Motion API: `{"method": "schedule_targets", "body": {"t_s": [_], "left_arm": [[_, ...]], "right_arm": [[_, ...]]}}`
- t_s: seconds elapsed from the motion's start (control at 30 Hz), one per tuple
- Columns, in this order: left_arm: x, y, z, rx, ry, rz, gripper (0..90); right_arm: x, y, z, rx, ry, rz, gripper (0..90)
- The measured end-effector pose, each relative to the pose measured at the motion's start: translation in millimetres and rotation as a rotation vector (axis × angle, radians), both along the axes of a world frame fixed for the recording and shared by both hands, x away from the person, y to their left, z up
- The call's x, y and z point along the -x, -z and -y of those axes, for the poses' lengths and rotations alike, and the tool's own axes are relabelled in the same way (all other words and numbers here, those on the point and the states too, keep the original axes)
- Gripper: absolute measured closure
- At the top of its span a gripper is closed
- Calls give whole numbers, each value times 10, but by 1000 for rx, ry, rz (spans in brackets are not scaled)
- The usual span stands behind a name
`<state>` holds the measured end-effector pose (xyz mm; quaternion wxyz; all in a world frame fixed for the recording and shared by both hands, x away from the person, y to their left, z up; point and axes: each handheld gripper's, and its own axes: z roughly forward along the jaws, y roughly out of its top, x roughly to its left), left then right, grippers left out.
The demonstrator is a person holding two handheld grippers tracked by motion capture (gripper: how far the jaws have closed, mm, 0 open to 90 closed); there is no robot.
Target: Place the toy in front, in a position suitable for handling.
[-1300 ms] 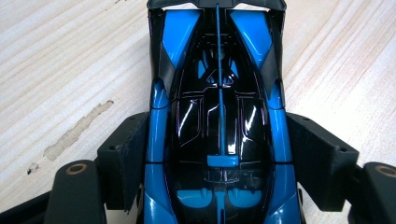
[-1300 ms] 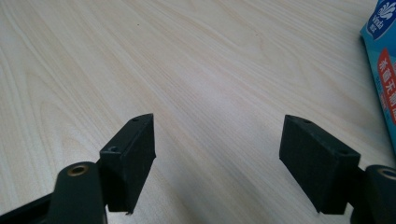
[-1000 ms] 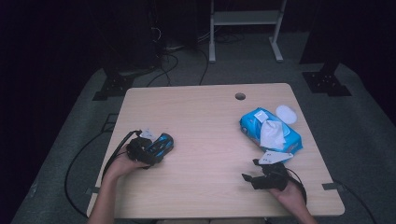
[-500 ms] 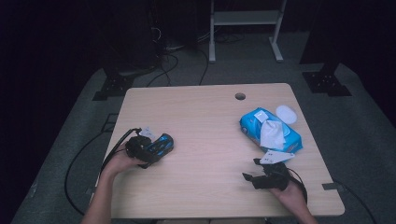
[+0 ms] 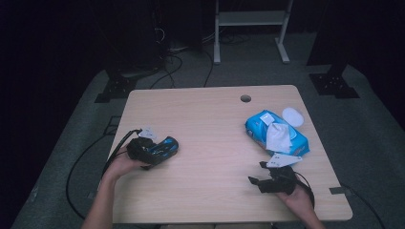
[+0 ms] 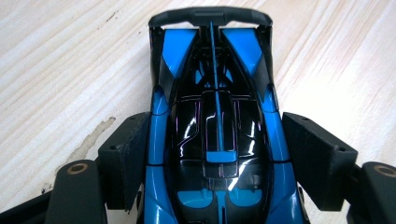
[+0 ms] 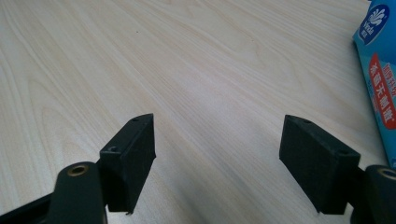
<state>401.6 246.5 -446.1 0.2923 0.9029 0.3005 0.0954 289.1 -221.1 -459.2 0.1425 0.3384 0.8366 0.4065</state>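
Toy car [image 6: 215,135] sits clamped in left hand-held gripper [image 6: 215,158] on pale wooden table [image 5: 210,124], apparently dim room.

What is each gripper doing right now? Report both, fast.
Left gripper: shut on the blue toy car, jaws against its sides.
Right gripper: open, holding nothing, over the table.

Left gripper [image 5: 165,148] clamped; right gripper [image 5: 255,180] agape (both low).

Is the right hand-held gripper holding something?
No, the right hand-held gripper has its jaws wide apart with just bare wooden table between them.
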Motion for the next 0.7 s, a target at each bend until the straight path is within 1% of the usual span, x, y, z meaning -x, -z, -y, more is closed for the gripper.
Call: {"method": "schedule_targets", "body": {"t_s": [0.03, 0.07, 0.1, 0.17, 0.2, 0.33, 0.4, 0.43, 0.5, 0.6, 0.63, 0.7], "left_arm": [[1, 0, -2, 4, 0, 0, 266], [3, 2, -2, 6, -2, -12, 266], [3, 2, -2, 6, -2, -12, 266], [8, 48, 26, -45, 3, -22, 265], [9, 65, 37, -60, 1, -27, 265], [-5, 75, 58, -64, -3, -39, 264], [-16, 69, 82, -77, -6, -42, 262], [-27, 63, 105, -92, -3, -44, 260], [-48, 62, 142, -109, -6, -52, 251], [-82, 67, 189, -122, -19, -62, 206], [-93, 75, 201, -131, -20, -63, 202], [-99, 84, 209, -132, -22, -68, 201]], "right_arm": [[0, 0, 0, 0, 0, 0, 259], [0, 0, 0, 0, -1, 0, 258], [0, 0, 0, 0, -1, 0, 258], [0, 0, 0, -1, -1, -2, 258], [-1, 0, 0, 0, -2, -1, 259], [-3, 4, -5, 2, -5, -1, 258], [-3, 5, -8, 3, -6, -1, 259], [-2, 5, -9, 3, -6, -2, 259], [-4, 6, -11, 3, -6, -3, 259], [0, 2, -7, 1, -7, -2, 259], [2, 0, -5, -1, -7, -1, 259], [1, -2, -1, -1, -7, 1, 258]]}}
